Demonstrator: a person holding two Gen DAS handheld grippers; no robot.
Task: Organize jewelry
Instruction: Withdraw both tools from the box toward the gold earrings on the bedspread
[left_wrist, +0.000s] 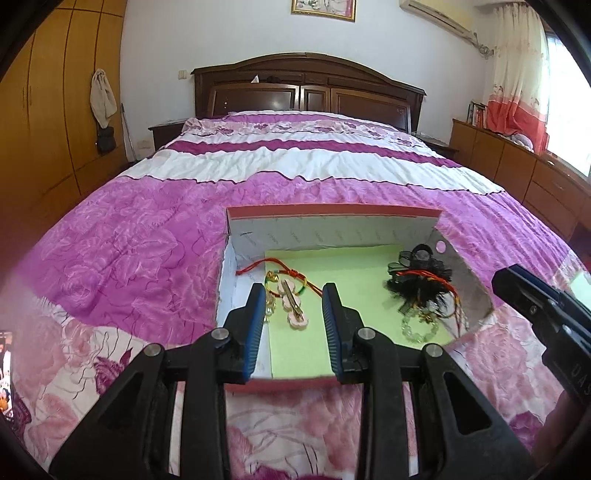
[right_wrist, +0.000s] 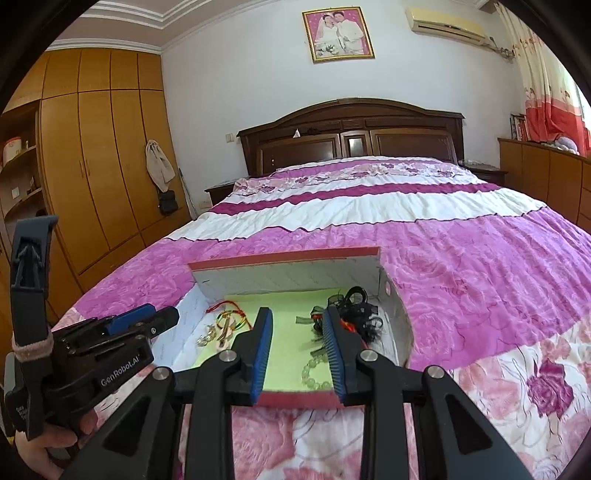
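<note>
An open box with a red rim (left_wrist: 332, 211) lies on the bed, lined with green paper (left_wrist: 332, 266). At its left lie a red cord bracelet (left_wrist: 266, 264) and a pink flower hair clip (left_wrist: 293, 306). At its right sit a black hair ornament (left_wrist: 421, 273) with coloured strings and a clear bead bracelet (left_wrist: 421, 328). My left gripper (left_wrist: 294, 291) hovers above the box's near left part, open, nothing between its blue pads. My right gripper (right_wrist: 298, 314) hangs over the near right part, open and empty, beside the bead bracelet (right_wrist: 312, 373). Each gripper shows in the other's view.
The pink and white floral bedspread (left_wrist: 147, 240) stretches around the box to a dark wooden headboard (left_wrist: 306, 85). A wooden wardrobe (right_wrist: 92, 166) stands at the left, low cabinets (left_wrist: 517, 166) at the right. A person's hand (right_wrist: 37, 450) holds the left gripper's handle.
</note>
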